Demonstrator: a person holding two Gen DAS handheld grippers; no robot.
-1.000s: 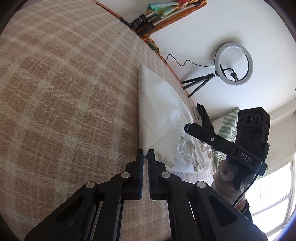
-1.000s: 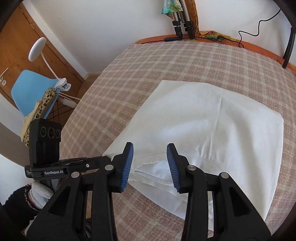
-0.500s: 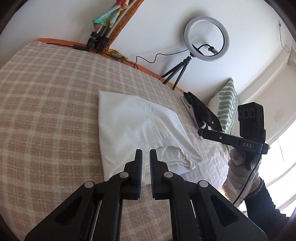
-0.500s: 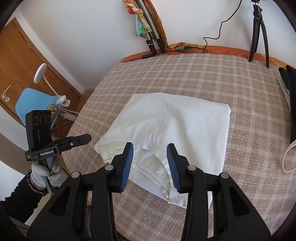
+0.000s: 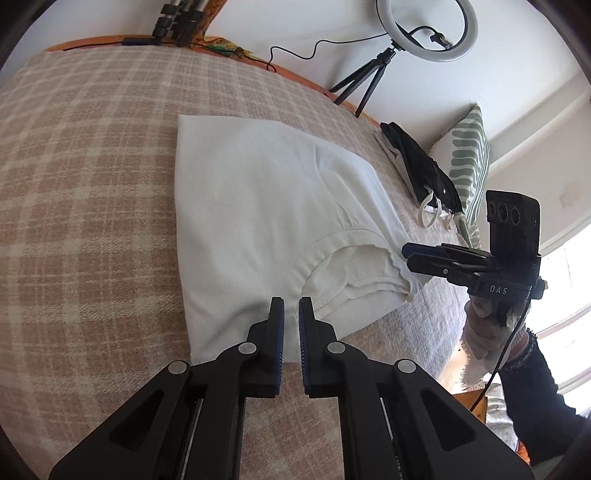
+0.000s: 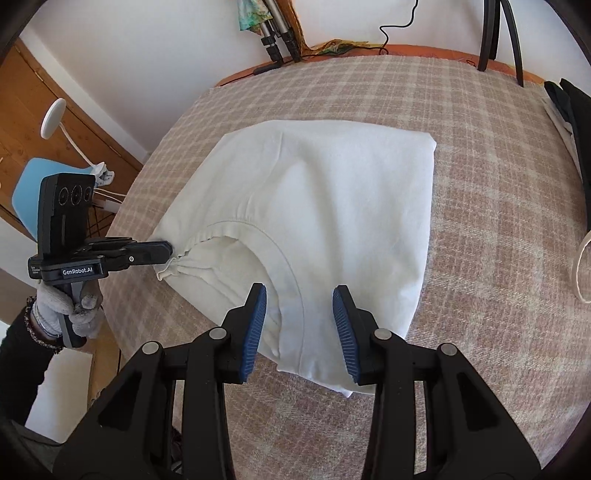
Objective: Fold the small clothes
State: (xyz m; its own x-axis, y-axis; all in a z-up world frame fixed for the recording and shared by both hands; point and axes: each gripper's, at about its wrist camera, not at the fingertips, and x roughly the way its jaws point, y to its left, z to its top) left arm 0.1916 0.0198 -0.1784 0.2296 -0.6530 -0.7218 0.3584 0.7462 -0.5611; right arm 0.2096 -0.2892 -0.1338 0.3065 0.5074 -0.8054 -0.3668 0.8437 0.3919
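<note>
A white T-shirt (image 5: 258, 206) lies folded on the plaid bed cover (image 5: 81, 192), its neckline toward me. It also shows in the right wrist view (image 6: 332, 192). My left gripper (image 5: 291, 314) is nearly shut, a narrow gap between its pads, just above the shirt's near edge with no cloth between them. From the right wrist view its tip (image 6: 162, 251) sits at the shirt's left corner. My right gripper (image 6: 299, 295) is open and empty above the shirt's near right part. In the left wrist view it (image 5: 410, 254) hovers at the shirt's right corner.
A pile of dark and white clothes (image 5: 424, 173) lies at the bed's right side by a striped green pillow (image 5: 469, 158). A ring light on a tripod (image 5: 428, 33) stands behind the bed. A blue chair (image 6: 33, 184) and a white lamp (image 6: 53, 118) stand left of the bed.
Both grippers dropped back down toward the shirt's near edge after lifting away. The shirt lies flatter and more spread out than a second ago. The left jaws have parted slightly.
</note>
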